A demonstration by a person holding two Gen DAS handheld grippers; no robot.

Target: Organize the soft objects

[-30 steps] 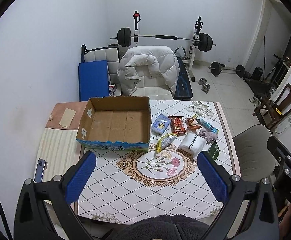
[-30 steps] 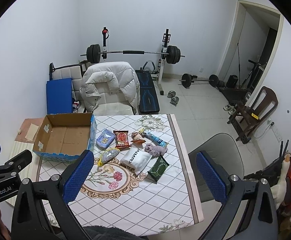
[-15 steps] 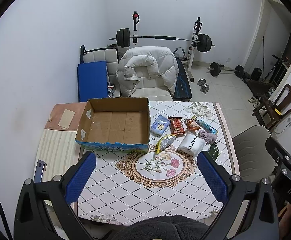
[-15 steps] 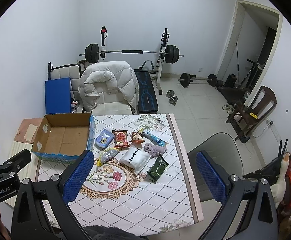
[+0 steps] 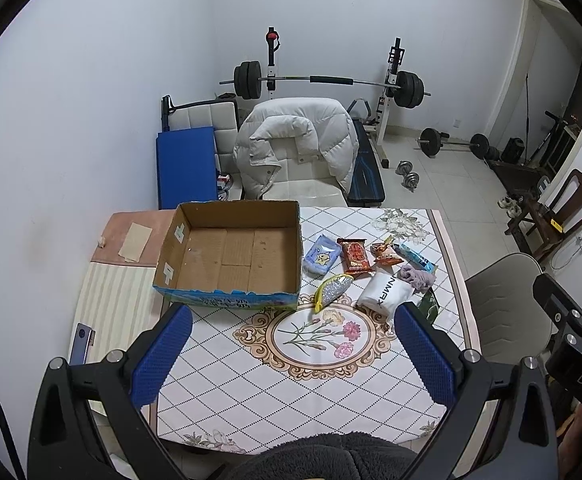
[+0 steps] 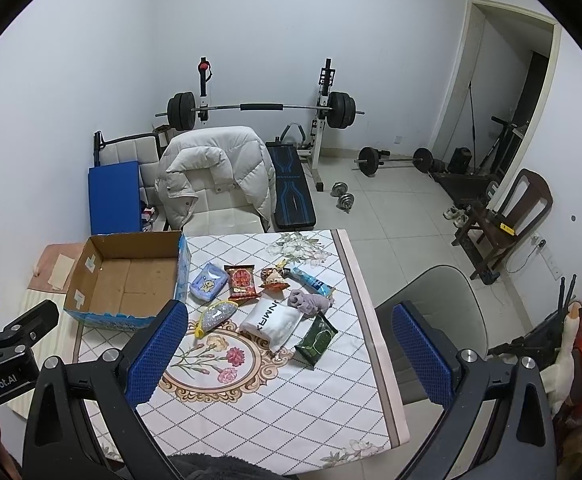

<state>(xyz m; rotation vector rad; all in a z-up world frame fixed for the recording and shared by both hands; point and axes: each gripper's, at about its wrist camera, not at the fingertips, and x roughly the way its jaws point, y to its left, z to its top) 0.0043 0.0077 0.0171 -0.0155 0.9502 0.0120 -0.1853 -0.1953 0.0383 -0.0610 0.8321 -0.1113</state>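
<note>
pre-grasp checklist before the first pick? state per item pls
1. Left tongs open, holding nothing: ok.
2. Right tongs open, holding nothing: ok.
3. Cardboard box upright, top open, nothing inside: ok.
4. Soft items reachable on the tablecloth: ok. Blue pouch, silver glitter pouch, white rolled cloth and purple cloth all lie right of the box.
5. Items separated for a clean grasp: not ok. The purple cloth touches the white rolled cloth, and the dark green packet sits against its edge.
6. Either tongs already down at an item: not ok, both hover above the near edge.
</note>
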